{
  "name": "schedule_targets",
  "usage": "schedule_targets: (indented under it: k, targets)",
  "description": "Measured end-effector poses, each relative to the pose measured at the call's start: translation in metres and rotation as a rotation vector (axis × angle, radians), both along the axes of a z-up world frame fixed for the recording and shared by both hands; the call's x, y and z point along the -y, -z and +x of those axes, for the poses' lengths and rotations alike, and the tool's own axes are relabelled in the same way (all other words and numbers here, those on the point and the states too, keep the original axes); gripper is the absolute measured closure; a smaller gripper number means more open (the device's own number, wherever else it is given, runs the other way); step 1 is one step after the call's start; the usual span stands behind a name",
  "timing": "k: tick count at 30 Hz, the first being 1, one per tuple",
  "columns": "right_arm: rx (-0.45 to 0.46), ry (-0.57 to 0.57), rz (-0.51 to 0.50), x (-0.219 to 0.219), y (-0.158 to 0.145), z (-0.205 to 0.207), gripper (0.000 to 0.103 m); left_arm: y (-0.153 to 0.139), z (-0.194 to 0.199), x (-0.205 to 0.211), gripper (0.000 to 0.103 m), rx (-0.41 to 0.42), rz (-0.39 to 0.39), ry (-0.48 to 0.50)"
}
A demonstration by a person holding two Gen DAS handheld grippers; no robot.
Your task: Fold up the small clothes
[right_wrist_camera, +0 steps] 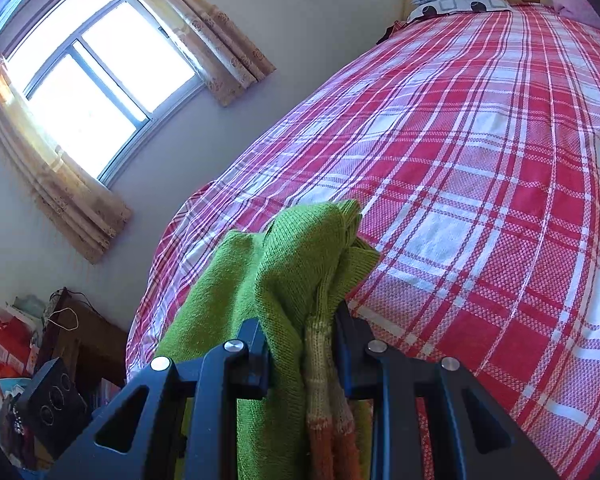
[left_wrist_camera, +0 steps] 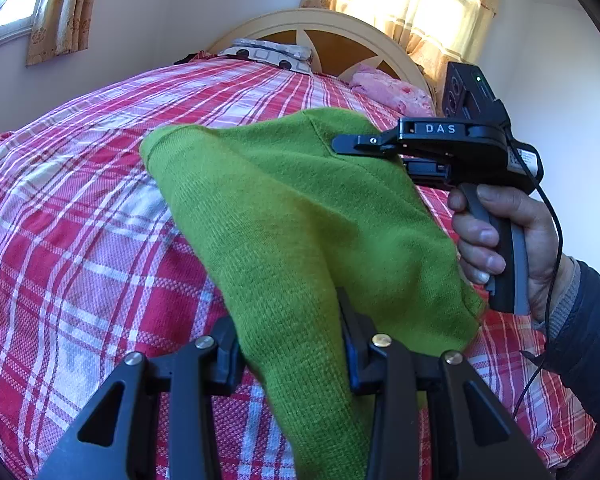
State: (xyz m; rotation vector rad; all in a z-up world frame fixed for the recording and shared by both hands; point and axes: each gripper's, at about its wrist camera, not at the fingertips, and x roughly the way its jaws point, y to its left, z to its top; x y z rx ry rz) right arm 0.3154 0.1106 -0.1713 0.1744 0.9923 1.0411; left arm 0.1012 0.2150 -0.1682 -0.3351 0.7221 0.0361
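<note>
Both jaws clamped on green knit garment [left_wrist_camera: 300, 216] above bed [left_wrist_camera: 80, 220].

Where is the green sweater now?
The green sweater hangs above the plaid bedspread, pinched between the left claw and the right claw.

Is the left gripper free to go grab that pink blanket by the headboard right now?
Probably not. The left gripper is shut on the green sweater, which the right gripper also holds. The pink blanket lies far up the bed.
</note>
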Motion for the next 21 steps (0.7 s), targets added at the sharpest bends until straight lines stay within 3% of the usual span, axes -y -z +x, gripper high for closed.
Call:
schedule_targets:
  k: [10,14,21]
  targets:
    - [-0.003,0.021,-0.025,-0.001,0.010,0.003,0.077,0.008,-0.004,-0.002,0.061,0.009,-0.026,-0.011]
    - [0.031,0.032,-0.080,-0.005,0.013,0.002,0.077,0.008,-0.007,-0.003,0.049,-0.003,-0.030,-0.034]
    - [0.099,0.070,-0.169,-0.004,0.017,-0.001,0.069,-0.015,-0.024,0.001,0.047,0.026,0.053,-0.059]
